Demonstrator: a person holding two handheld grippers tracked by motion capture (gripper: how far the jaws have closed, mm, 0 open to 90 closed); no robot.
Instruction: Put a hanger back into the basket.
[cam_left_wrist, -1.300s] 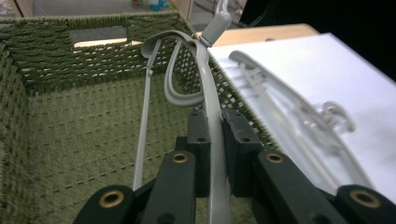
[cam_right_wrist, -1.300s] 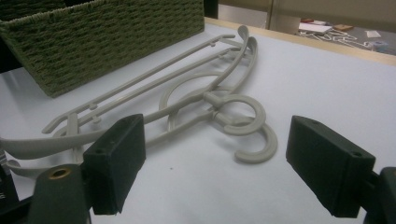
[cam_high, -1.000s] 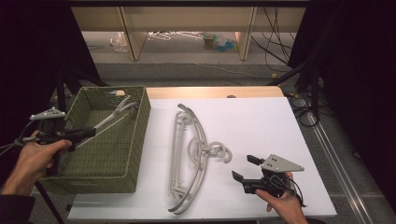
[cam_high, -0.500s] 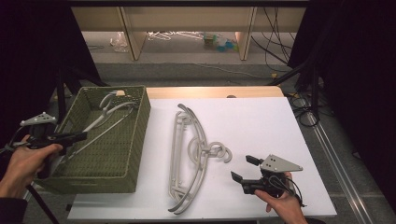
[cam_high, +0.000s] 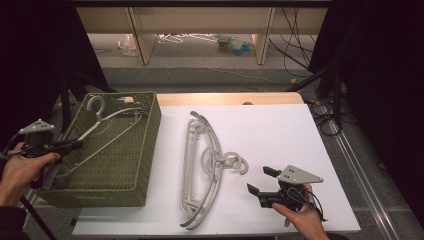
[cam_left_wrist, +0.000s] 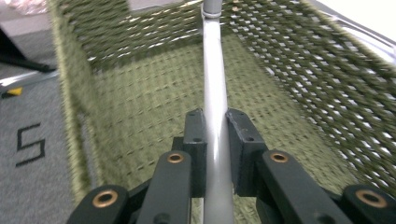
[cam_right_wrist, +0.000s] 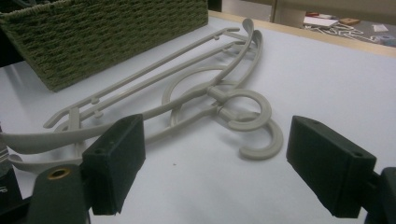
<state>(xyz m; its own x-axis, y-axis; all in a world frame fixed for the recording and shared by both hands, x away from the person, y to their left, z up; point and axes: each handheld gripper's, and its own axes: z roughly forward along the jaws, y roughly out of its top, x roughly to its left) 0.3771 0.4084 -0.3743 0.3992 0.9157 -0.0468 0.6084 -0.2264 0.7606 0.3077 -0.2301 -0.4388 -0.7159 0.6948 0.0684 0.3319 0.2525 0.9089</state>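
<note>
Left gripper (cam_high: 74, 145) at 9 o'clock of the high view, jaws closed on the thin bar of a grey hanger (cam_left_wrist: 212, 65), pads pressing it from both sides in the left gripper view. Hanger lying slantwise inside the green woven basket (cam_high: 149, 145), hook toward the far wall at 12 o'clock, held end low toward the near-left corner. Step in hand, by judgement: setting this hanger down in the basket. For a clean finish: lower the held end until the bar rests on the woven floor, part the jaws only then, and draw back toward 9 o'clock along the bar's own line, so as not to drag it. Lift clear of the left wall before swinging away, since the rim stands just beside the jaws. Hook close to the far wall; likely to catch in the open weave if pushed further toward 12 o'clock. Right gripper (cam_high: 261, 180) at 5 o'clock on the white desk (cam_high: 280, 130), jaws wide open and gripping nothing, aimed toward 10 o'clock at the stacked hangers (cam_high: 210, 165). Stack lying between basket and right gripper, just beside the basket's right wall, hooks turned toward 3 o'clock and overlapping, so probably awkward to lift singly. Loose cables beyond the desk's right edge at 3 o'clock; shelving and scattered oddments on the floor at 12 o'clock, well apart from the work.
</note>
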